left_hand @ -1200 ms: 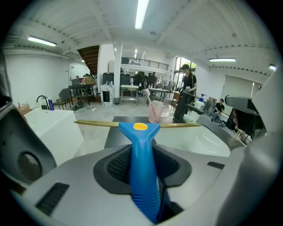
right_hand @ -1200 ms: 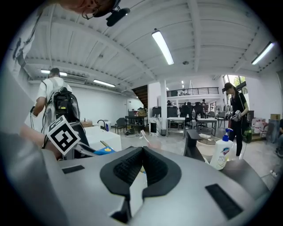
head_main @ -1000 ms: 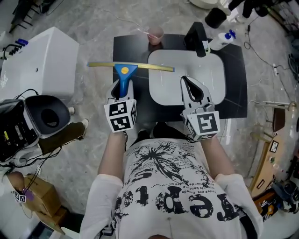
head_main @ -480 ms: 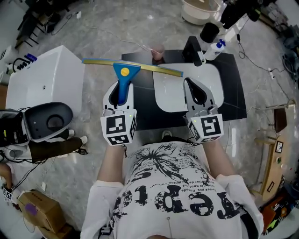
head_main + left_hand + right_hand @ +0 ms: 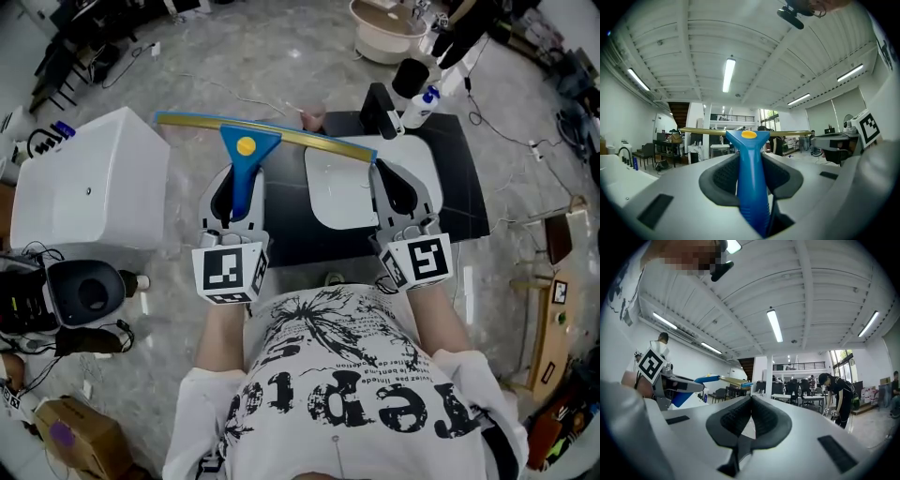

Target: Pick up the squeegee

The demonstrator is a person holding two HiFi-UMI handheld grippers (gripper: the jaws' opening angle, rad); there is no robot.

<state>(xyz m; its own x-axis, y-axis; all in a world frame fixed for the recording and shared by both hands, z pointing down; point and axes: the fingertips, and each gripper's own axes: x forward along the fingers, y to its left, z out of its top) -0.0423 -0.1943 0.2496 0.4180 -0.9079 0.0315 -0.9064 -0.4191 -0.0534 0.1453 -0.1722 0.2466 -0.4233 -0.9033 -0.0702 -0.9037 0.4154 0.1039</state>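
Squeegee (image 5: pixel 246 155) is in the air above the far left corner of the black table (image 5: pixel 281 230), its blue handle clamped between the jaws of the left gripper (image 5: pixel 239 183). The right gripper (image 5: pixel 384 173) is empty, jaws pressed together. The pickup looks complete, with nothing left to do.

— What lettering do we list?
— Item one: white T-shirt (image 5: pixel 347 375), 6 o'clock in the head view. Large black print (image 5: pixel 356 408), seemingly "Repre", which we read only uncertainly.
— Any signs?
— Item two: marker cubes at 8 o'clock (image 5: pixel 230 273) and 4 o'clock (image 5: pixel 419 262). Black-and-white square codes, no letters.
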